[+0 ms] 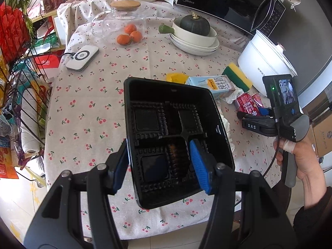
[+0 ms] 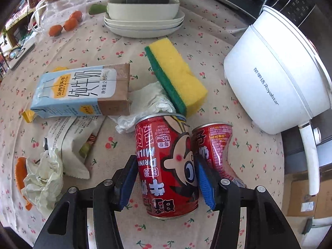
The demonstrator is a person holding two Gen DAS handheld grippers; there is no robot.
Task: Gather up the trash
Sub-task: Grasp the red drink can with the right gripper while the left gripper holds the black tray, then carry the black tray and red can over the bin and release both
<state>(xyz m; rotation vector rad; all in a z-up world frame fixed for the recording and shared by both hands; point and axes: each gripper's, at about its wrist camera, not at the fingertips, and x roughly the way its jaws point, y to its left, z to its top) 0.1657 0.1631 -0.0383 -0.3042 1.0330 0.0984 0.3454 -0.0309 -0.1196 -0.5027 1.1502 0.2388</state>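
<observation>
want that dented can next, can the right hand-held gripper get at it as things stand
Probably not straight away: the right hand-held gripper straddles the intact can, and the dented can lies right beside it, outside the blue pad. Nothing covers it.

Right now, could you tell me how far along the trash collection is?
Barely begun: the black tray held by the left gripper is empty. The right gripper straddles the intact red can. The crushed can, milk carton, tissues and snack wrapper remain on the table.
</observation>
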